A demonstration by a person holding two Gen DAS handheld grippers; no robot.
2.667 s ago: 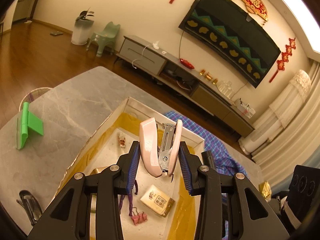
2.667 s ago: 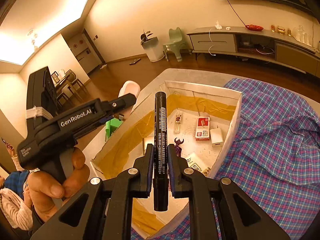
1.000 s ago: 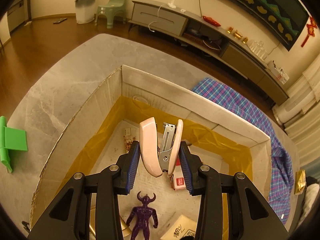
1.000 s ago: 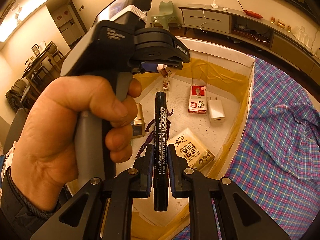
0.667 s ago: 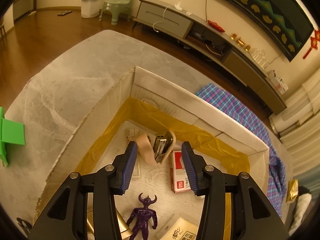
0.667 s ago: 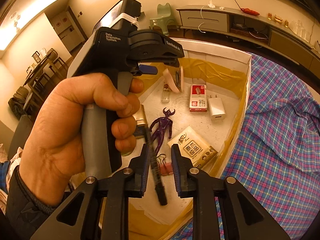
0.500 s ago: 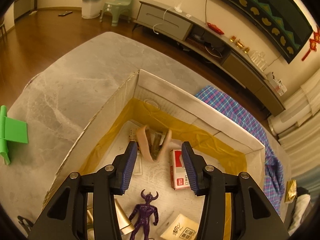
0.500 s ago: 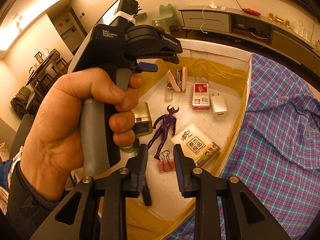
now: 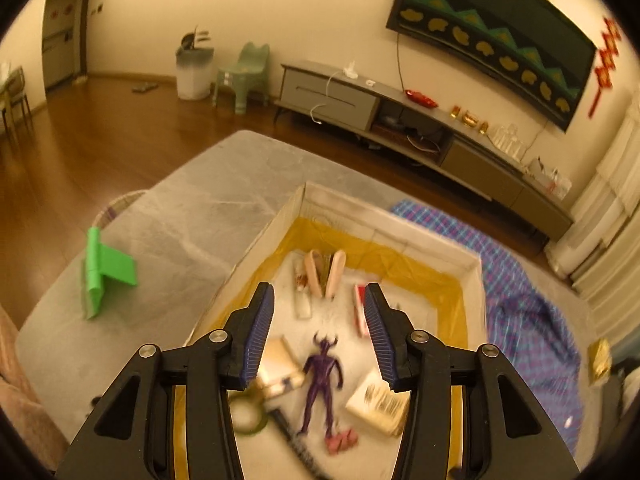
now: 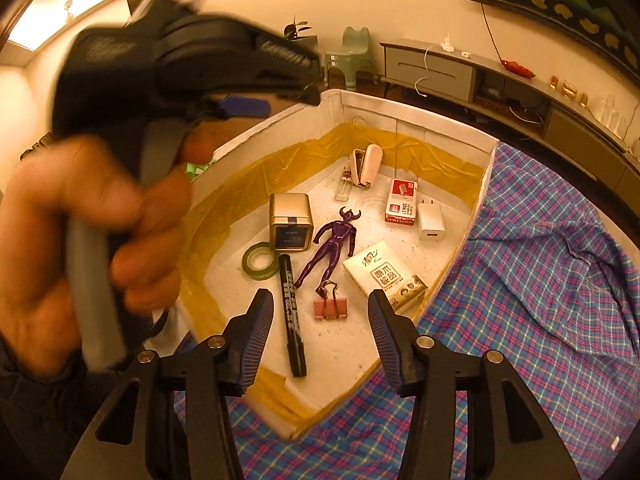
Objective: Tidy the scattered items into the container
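The white cardboard box with yellow tape inside stands on the grey table. A pink stapler lies at its far end, also seen in the right wrist view. My left gripper hangs open above the box with nothing between its fingers. A black marker lies on the box floor near the front corner. My right gripper hovers above it, its jaws opening, with nothing gripped. A hand holding the left gripper's body fills the left of the right wrist view.
In the box lie a purple figure, gold tin, green tape roll, pink binder clip, tissue pack, white charger and red staple box. A green stand sits left on the table, a plaid cloth right.
The left gripper let go of the stapler, which dropped to the box's far end, then rose and drew back. The right gripper released the marker, which now lies on the box floor.
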